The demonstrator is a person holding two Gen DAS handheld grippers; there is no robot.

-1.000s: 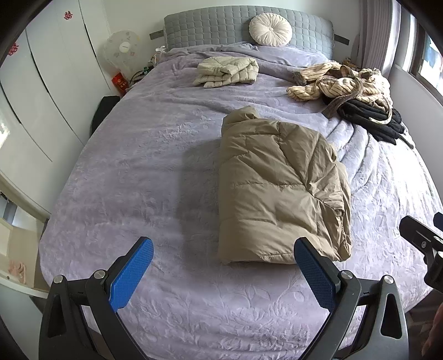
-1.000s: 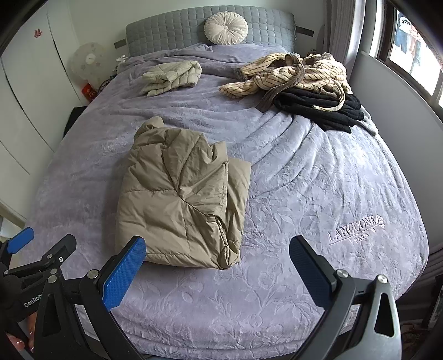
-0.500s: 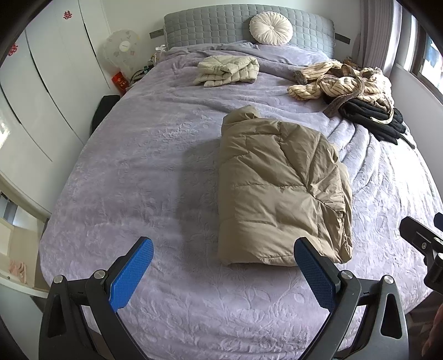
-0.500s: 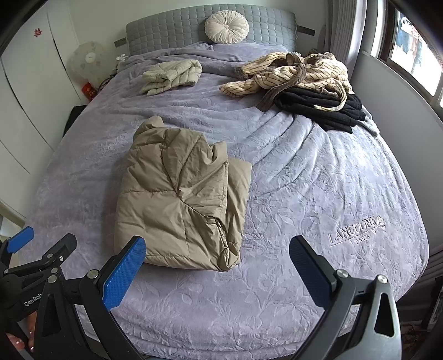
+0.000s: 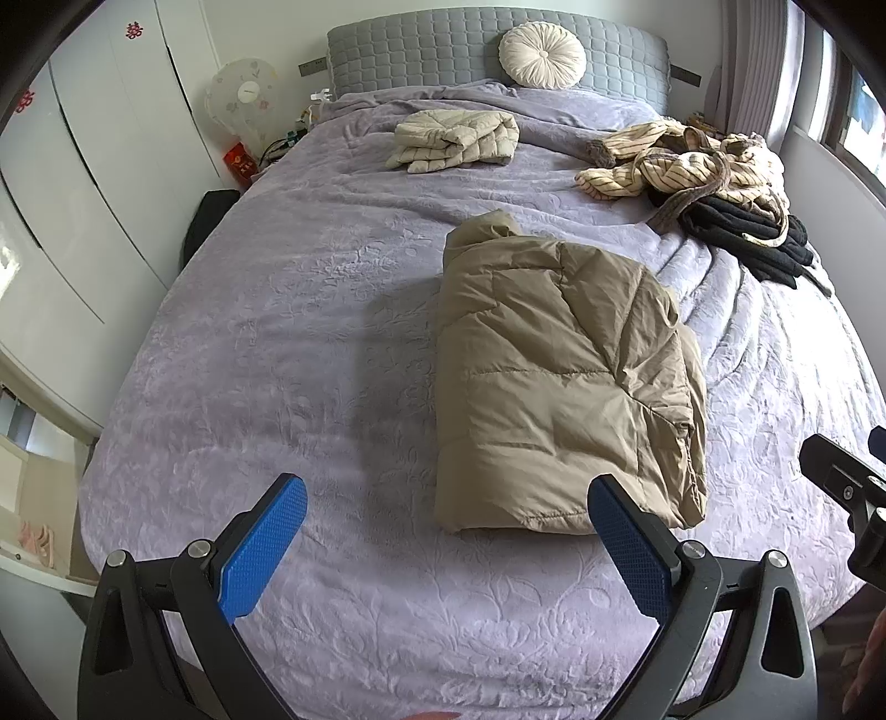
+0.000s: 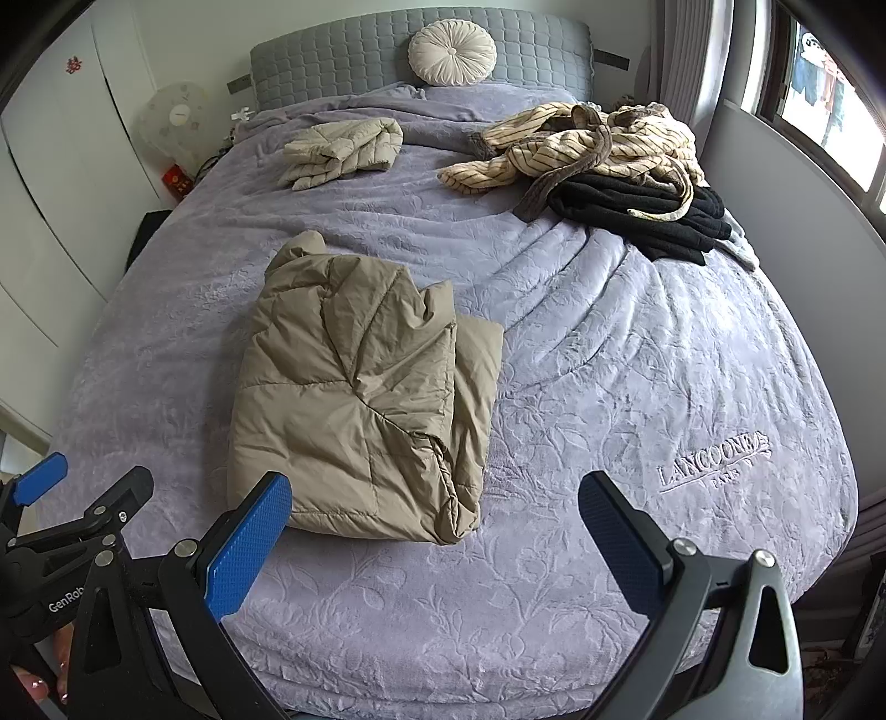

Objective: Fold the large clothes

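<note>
Two sets of tongs, both spread wide and both holding nothing. Left tongs (image 5: 446,545) hover over the foot of the bed, blue pads well apart, the near hem of the tan puffer jacket (image 5: 559,382) just beyond the right pad. Right tongs (image 6: 434,545) sit alongside at the same height, likewise gaping, nothing between the pads but the lavender bedspread (image 6: 637,387).

Tan puffer jacket lies mid-bed, flat, doubled into a rough rectangle with sleeves tucked under the top layer; one corner on the window side bulges and a lower layer pokes out past the edge. Folded, I'd say, though loosely — may want one more fold or a tidy.

Further up, near the grey headboard (image 5: 443,50), a cream quilted jacket (image 5: 454,138) sits as a compact bundle: looks done.

Still to do, by my reckoning: the heap by the window. Striped beige robe (image 6: 587,144) sprawled loose, belt trailing, over a black garment (image 6: 648,216) that is crumpled beneath it. Neither touched into shape.

Estimate: roughly half through — two pieces folded, two left.
</note>
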